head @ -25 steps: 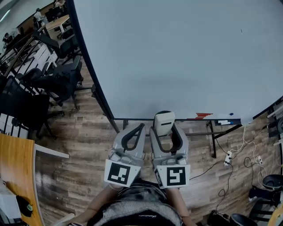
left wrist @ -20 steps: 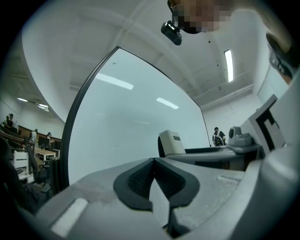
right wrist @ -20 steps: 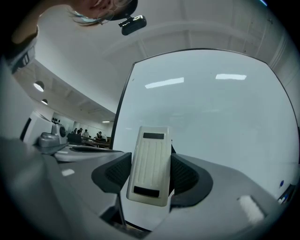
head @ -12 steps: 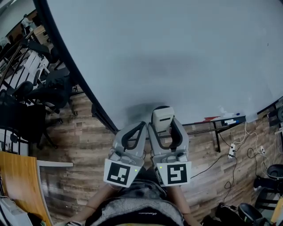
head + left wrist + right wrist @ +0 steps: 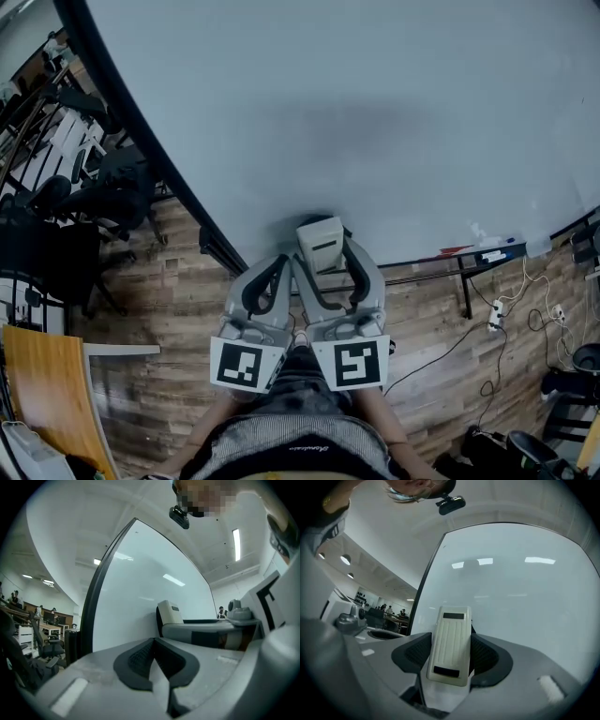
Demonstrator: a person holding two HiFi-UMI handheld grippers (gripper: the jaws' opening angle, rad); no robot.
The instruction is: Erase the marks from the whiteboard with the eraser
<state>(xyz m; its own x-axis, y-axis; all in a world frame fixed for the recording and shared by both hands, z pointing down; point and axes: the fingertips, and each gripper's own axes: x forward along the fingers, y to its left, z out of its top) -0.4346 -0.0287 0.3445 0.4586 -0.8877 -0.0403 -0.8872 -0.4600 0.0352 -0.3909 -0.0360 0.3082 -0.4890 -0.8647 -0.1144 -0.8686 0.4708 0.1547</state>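
**Eraser clamped in right tongs at the whiteboard's lower edge**

The whiteboard (image 5: pixel 375 122) is filling most of the head view, and the wood floor (image 5: pixel 169 309) is showing below it. Only that view is taking in the chairs (image 5: pixel 103 187) at the left and the tray (image 5: pixel 487 255) under the board's right end. The gripper views are looking up the board instead, catching ceiling lights reflected in it.

The right tongs (image 5: pixel 325 253) are grasping the eraser (image 5: pixel 321 244), which is standing upright between the jaws with its ribbed cream back facing the right gripper view. From the left gripper view, the eraser's dark pad is facing the board; whether it is touching cannot be told.

The left tongs (image 5: pixel 279 261) are staying just beside, clenched on nothing.
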